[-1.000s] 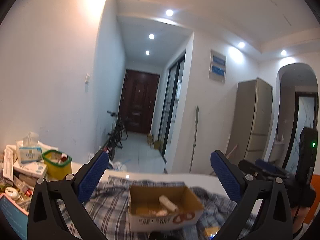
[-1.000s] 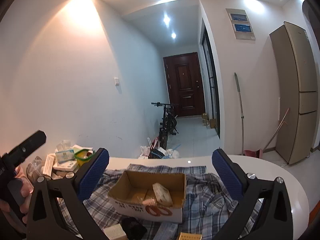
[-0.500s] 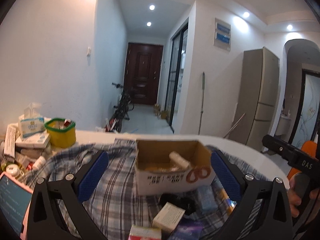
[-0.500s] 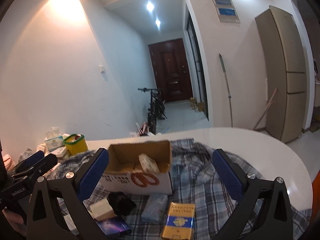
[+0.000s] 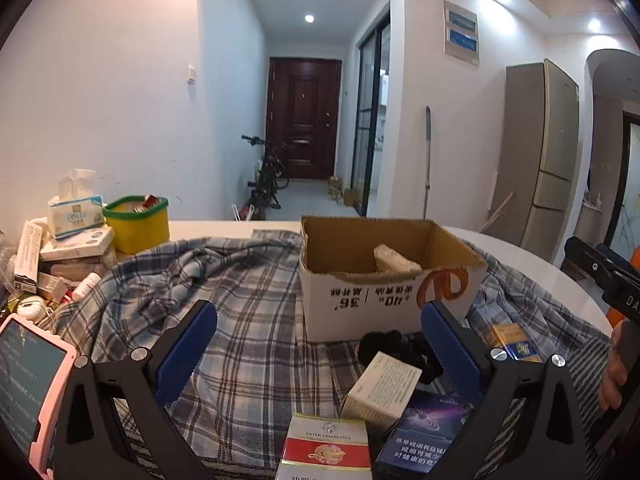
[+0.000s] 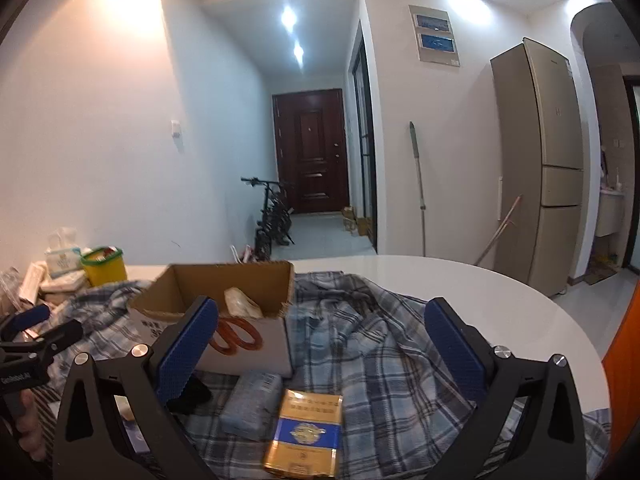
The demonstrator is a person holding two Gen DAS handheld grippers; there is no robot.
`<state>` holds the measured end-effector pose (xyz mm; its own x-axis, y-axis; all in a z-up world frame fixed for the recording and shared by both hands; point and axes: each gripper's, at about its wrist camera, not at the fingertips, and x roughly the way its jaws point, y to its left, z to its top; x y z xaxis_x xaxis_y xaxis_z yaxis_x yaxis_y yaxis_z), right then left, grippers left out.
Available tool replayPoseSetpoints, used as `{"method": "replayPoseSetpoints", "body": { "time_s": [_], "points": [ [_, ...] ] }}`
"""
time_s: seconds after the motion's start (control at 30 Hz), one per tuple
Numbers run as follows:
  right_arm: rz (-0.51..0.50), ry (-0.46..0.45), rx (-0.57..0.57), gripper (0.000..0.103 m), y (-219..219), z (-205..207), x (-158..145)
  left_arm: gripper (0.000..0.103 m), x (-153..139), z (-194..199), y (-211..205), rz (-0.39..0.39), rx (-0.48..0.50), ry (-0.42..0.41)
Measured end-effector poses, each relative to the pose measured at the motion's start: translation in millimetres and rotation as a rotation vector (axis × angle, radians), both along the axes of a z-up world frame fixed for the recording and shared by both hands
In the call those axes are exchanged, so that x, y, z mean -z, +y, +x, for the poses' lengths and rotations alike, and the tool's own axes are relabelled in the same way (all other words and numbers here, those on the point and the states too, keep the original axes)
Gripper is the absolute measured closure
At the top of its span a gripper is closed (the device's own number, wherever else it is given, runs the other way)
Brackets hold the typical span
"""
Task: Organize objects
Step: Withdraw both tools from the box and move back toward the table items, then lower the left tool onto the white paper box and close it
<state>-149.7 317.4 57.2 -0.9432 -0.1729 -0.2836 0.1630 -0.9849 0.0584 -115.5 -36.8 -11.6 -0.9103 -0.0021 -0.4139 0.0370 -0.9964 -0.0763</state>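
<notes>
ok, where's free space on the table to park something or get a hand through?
Bare white tabletop right of the plaid cloth, and a strip behind the cardboard box. Open cloth left of the box. Crowded: packs in front of the box, clutter by the yellow bin.

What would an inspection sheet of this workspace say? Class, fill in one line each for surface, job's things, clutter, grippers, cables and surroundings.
Surface: white table partly covered by a rumpled plaid cloth.
Job's things: open cardboard box holding a pale wrapped item; near it a gold-blue pack, red-white pack, purple pack, cream carton, grey-blue packet.
Clutter: yellow tub, tissue pack, stacked cartons, pink-cased tablet.
Grippers: left gripper open, empty; right gripper open, empty.
Cables: nothing seen.
Surroundings: hallway, dark door, bicycle, refrigerator.
</notes>
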Motion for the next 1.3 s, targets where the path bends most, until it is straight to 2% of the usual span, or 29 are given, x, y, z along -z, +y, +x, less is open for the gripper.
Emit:
{"method": "replayPoseSetpoints", "body": {
  "time_s": [0.1, 0.3, 0.67, 1.0, 1.13, 1.3],
  "points": [
    [-0.02, -0.017, -0.013, 0.0, 3.9, -1.7, 4.7, 0.0, 2.7, 1.3, 0.6, -0.01, 0.004, 0.015],
    [-0.009, -0.053, -0.015, 0.0, 2.0, -7.9, 9.9, 0.0, 9.4, 0.4, 12.7, -0.049, 0.05, -0.004],
    [-0.033, -0.098, -0.033, 0.0, 4.8, -11.7, 16.2, 0.0, 12.7, -3.9, -1.5, 0.055, 0.054, -0.046],
    [0.019, -0.083, -0.068, 0.0, -7.3, -5.9, 15.8, 0.0, 16.8, -6.5, 7.4, 0.027, 0.087, -0.08],
    [0.015, -0.104, -0.076, 0.0, -6.8, -8.9, 16.9, 0.0, 24.3, -14.1, 18.1, -0.002, 0.144, -0.15],
    [-0.043, -0.15, -0.091, 0.0, 1.2, -14.5, 20.3, 0.0, 34.2, -19.3, 32.2, -0.027, 0.216, -0.224]
  ]
}}
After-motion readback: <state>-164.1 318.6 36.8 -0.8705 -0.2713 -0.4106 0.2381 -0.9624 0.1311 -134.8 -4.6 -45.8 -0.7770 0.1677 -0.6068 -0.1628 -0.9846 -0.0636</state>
